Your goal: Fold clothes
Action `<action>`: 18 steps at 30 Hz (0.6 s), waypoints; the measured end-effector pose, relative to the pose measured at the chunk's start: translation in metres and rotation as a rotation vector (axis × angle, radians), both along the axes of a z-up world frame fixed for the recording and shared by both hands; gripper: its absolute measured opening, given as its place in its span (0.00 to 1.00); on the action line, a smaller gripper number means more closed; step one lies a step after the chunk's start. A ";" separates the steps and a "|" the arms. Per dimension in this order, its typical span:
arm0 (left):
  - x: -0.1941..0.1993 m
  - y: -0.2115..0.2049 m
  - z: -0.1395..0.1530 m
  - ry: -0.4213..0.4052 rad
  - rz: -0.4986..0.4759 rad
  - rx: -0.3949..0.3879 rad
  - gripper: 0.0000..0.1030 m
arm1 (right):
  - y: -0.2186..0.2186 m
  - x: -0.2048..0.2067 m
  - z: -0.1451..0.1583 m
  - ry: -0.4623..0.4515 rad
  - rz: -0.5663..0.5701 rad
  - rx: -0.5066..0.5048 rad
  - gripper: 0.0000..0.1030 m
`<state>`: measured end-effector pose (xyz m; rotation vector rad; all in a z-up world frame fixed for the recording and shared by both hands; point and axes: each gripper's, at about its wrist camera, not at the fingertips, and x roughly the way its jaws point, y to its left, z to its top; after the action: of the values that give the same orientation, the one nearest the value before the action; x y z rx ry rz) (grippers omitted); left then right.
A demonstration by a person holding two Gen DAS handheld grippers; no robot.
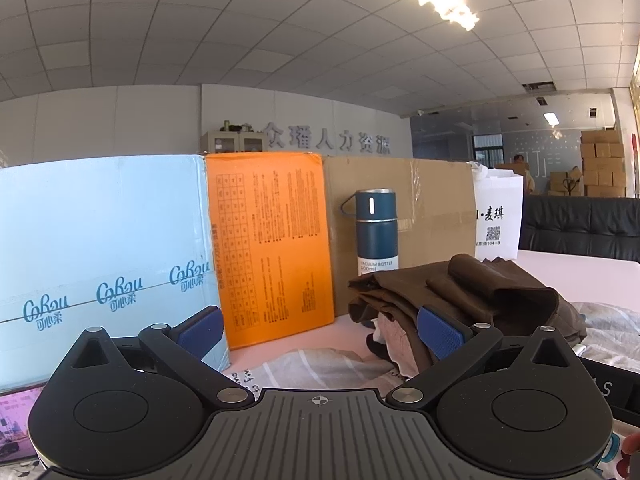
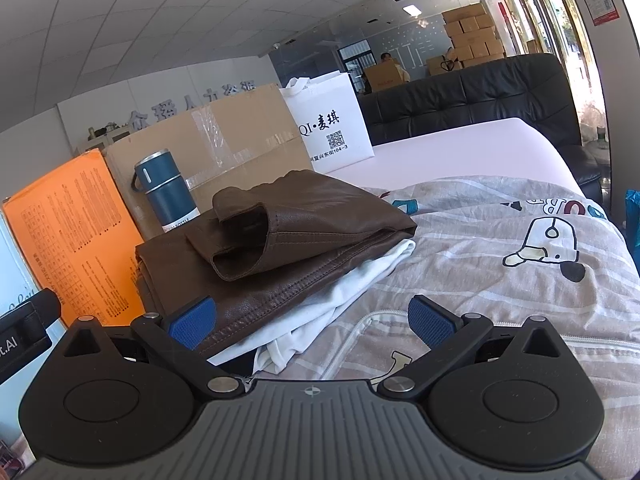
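Left gripper (image 1: 320,332) fingers spread apart, facing brown folded garment (image 1: 472,292) beside blue bottle (image 1: 377,232).

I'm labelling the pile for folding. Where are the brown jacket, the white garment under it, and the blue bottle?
brown jacket (image 2: 304,240): right wrist view, on its top panel.
white garment (image 2: 340,300): right wrist view, on the exposed fold.
blue bottle (image 1: 376,232): left wrist view, on its body.

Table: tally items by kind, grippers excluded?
Garments: 2, brown jacket, white shirt
Boxes: 3, blue, orange, cardboard
Bottle: 1
Bag: 1
Sheet: 1
Total: 8
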<state>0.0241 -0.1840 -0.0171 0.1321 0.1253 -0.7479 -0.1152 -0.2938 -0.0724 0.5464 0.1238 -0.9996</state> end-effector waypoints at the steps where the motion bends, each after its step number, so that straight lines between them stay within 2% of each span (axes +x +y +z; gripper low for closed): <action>1: 0.001 0.000 0.000 0.005 0.005 0.001 1.00 | 0.000 0.000 0.000 0.001 0.002 0.000 1.00; 11: 0.007 0.003 0.000 0.017 0.076 0.005 1.00 | 0.000 0.001 0.000 0.000 0.004 0.005 1.00; 18: 0.006 0.003 0.000 0.011 0.085 0.015 1.00 | 0.000 0.001 0.000 0.001 0.007 0.006 1.00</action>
<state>0.0304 -0.1808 -0.0175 0.1362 0.1460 -0.6635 -0.1147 -0.2940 -0.0728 0.5507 0.1299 -0.9933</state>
